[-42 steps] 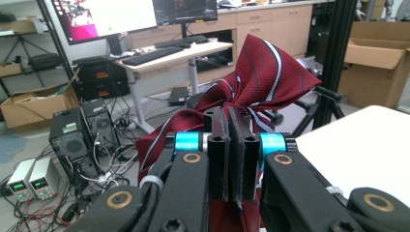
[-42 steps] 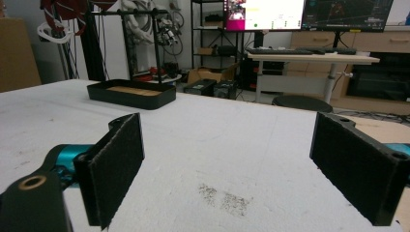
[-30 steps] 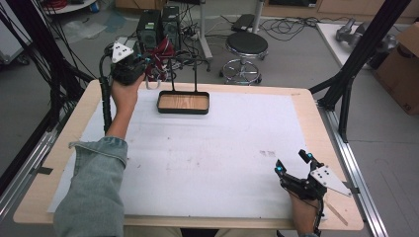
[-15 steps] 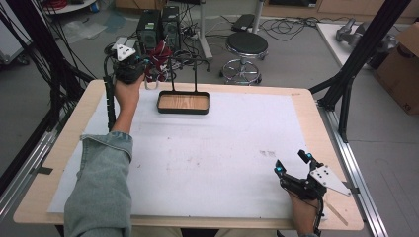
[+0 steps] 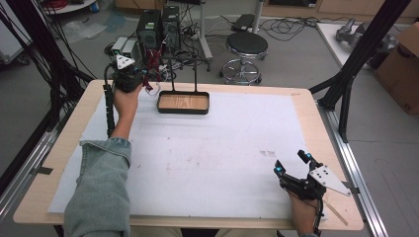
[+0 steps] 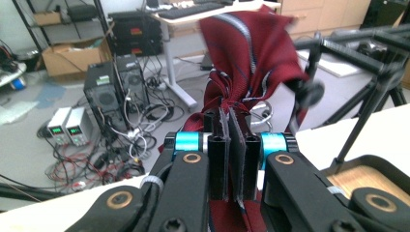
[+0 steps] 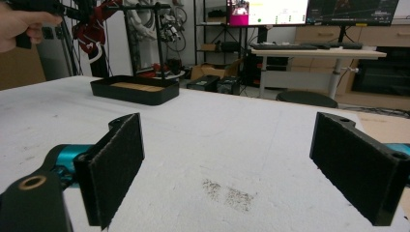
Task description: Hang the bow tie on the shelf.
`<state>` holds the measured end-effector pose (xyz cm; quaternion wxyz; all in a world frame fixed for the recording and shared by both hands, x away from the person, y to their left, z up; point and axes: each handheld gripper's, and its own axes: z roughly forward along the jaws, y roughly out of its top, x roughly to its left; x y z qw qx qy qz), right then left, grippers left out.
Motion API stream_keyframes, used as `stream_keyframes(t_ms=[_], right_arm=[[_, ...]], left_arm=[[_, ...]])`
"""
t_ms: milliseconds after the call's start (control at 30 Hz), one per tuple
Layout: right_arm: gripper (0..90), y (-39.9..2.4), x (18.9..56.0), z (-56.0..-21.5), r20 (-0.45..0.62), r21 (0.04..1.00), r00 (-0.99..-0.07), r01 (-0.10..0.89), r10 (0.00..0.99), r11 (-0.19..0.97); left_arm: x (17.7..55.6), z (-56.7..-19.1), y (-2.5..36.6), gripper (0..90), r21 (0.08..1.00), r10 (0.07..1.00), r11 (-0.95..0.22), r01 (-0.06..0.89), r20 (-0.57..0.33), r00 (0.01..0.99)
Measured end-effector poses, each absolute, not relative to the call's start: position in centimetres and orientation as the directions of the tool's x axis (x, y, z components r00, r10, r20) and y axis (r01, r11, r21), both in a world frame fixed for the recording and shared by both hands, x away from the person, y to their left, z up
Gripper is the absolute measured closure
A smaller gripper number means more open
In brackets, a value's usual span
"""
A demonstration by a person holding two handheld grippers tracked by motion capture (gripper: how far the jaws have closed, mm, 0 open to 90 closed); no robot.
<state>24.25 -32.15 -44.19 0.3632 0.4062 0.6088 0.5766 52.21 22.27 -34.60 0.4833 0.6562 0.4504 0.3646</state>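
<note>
My left gripper (image 5: 147,83) hovers over the far left corner of the table, shut on a dark red striped tie (image 5: 151,74). In the left gripper view the tie (image 6: 249,53) bunches up above my closed jaws (image 6: 231,121) and hangs down between them. Just to its right stands a black tray with a wooden floor (image 5: 183,102) and a black rack bar (image 5: 184,61) above it; the tie is close to the bar's end (image 6: 309,92). My right gripper (image 5: 291,163) rests open at the near right, nothing between its pads (image 7: 116,169).
A white sheet (image 5: 212,153) covers the wooden table. Behind the far edge are computer towers (image 5: 158,24), tangled cables and a round stool (image 5: 246,47). Black frame struts (image 5: 353,64) rise at the right, with a cardboard box (image 5: 402,64) beyond.
My left hand has sunk toward the table's far left corner with the tie still gripped, drawing nearer the rack. The right gripper has stayed put.
</note>
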Motion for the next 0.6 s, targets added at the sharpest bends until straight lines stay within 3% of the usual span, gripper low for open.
stream_keyframes(t_ms=[600], right_arm=[[11.0, -32.1, 24.3, -44.2, 0.029, 0.997, -0.407, 0.076, 0.913, 0.002]], left_arm=[[52.6, -36.1, 20.9, 82.4, 0.952, 0.925, -0.145, 0.269, 0.033, 0.38]])
